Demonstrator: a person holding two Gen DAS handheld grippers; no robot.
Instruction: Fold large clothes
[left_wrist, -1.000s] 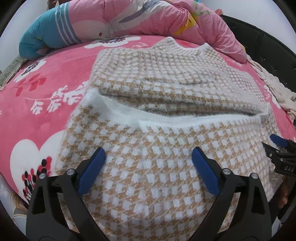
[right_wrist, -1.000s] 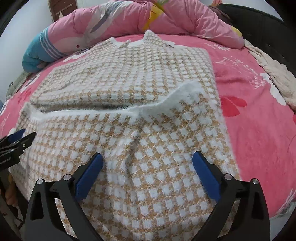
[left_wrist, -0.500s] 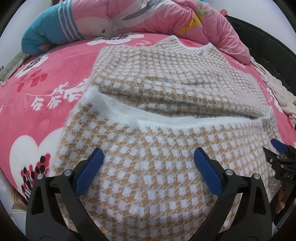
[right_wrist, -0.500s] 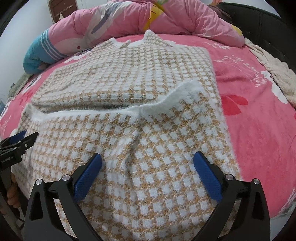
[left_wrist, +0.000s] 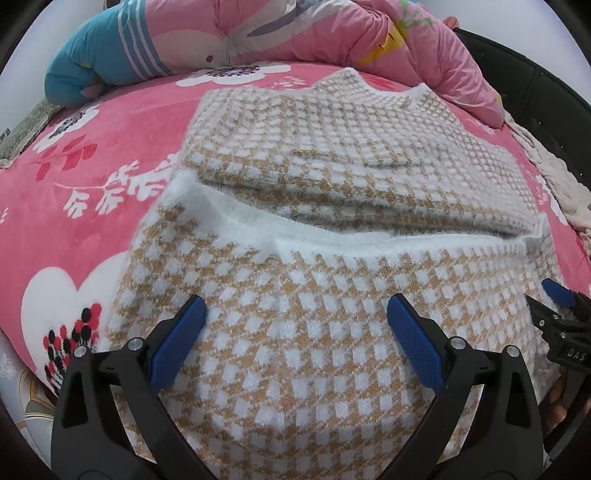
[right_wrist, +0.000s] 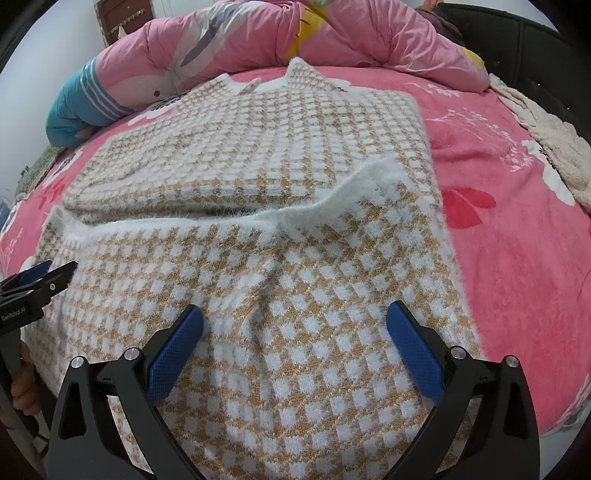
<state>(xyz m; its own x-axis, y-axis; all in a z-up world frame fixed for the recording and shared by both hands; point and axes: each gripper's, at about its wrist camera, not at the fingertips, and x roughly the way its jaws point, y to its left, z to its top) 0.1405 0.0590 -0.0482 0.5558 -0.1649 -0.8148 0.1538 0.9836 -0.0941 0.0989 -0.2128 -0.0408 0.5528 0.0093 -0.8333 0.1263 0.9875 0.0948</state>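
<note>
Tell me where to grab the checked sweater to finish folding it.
Grip the white fuzzy hem of the checked sweater, probably where it humps up off the layer beneath on the right. Come in from the near side with the right gripper, open, one of its fingers slipping under the raised edge.

quilt (right_wrist: 332, 40) blocks far side, blanket (right_wrist: 517, 221) free right

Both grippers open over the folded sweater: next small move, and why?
Probably lower the right gripper and press the raised white hem flat. The sweater is already folded up over itself, the left gripper holds nothing either, yet the hem bulges on the right side, so the fold is uneven.
</note>
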